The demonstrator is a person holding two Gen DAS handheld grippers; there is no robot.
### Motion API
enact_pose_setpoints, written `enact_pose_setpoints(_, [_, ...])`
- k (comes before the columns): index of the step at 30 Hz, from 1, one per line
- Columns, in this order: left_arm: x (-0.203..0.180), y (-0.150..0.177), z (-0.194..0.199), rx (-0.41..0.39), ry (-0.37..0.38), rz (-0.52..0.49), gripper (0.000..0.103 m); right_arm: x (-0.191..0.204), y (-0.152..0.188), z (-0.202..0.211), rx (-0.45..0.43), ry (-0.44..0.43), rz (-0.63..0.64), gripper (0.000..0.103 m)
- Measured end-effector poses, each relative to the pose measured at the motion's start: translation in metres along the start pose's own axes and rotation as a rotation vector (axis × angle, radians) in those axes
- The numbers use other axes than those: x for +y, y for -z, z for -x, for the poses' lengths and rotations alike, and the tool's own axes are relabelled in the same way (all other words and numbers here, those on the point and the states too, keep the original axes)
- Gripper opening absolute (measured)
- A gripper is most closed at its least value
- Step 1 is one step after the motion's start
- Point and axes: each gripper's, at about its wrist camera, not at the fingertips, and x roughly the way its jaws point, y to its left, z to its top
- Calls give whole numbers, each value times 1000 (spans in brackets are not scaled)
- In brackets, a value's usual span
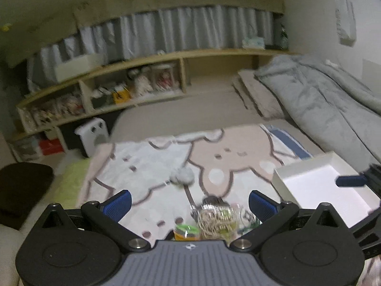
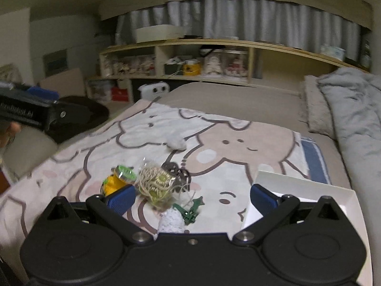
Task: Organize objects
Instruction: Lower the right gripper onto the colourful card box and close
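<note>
Clutter in a small heap on a cartoon blanket (image 2: 142,133) spread over the bed (image 2: 238,100), left to right in the right wrist view: orange-and-green spool (image 2: 116,181), bagged twine (image 2: 154,183), dark metal piece (image 2: 178,171) just behind the twine, green toy figure (image 2: 190,212) in front, pale lacy lump (image 2: 171,221) nearest the camera. White box (image 2: 333,190) on the bed to the right of the heap, open on top, nothing visible inside. Grey fluffy ball (image 2: 177,143) farther back on the blanket, apart from the heap.

Left gripper (image 1: 189,202) above the near edge of the heap, fingers (image 1: 119,202) spread wide, nothing between them, twine (image 1: 214,221) and spool (image 1: 185,231) just below. Box (image 1: 316,186) to its right, with a blue fingertip of the other tool over it.

Right gripper (image 2: 193,196) over the heap and box edge, fingers (image 2: 262,196) spread wide, holding nothing.

Beyond the bed, wooden shelf (image 2: 202,59) packed with jars and boxes, grey curtain (image 2: 238,16) above, rumpled grey duvet (image 2: 352,109) at far right.
</note>
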Motion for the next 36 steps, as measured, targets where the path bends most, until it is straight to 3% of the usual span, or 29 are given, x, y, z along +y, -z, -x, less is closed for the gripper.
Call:
enact_pose_setpoints(3, [8, 15, -13, 36, 43, -26, 103, 9, 15, -14, 25, -34, 80, 103])
enact_pose_setpoints(8, [7, 45, -33, 135, 156, -199, 103, 19, 42, -33, 103, -154, 179, 103])
enact_pose_setpoints(12, [3, 77, -52, 258, 198, -311, 103, 30, 62, -44, 159, -240, 257, 103])
enact_pose_setpoints(21, [-3, 118, -86, 536, 336, -337, 93, 49, 88, -60, 267, -426, 352, 103])
enact_pose_setpoints(29, [-12, 134, -97, 651, 355, -377, 88, 61, 103, -69, 356, -541, 404, 103])
enact_pose_setpoints(33, [-10, 139, -101, 689, 345, -372, 75, 67, 109, -70, 374, -538, 444, 103])
enact_pose_setpoints(36, [-9, 139, -100, 698, 344, -365, 73, 70, 109, -70, 374, -505, 465, 94])
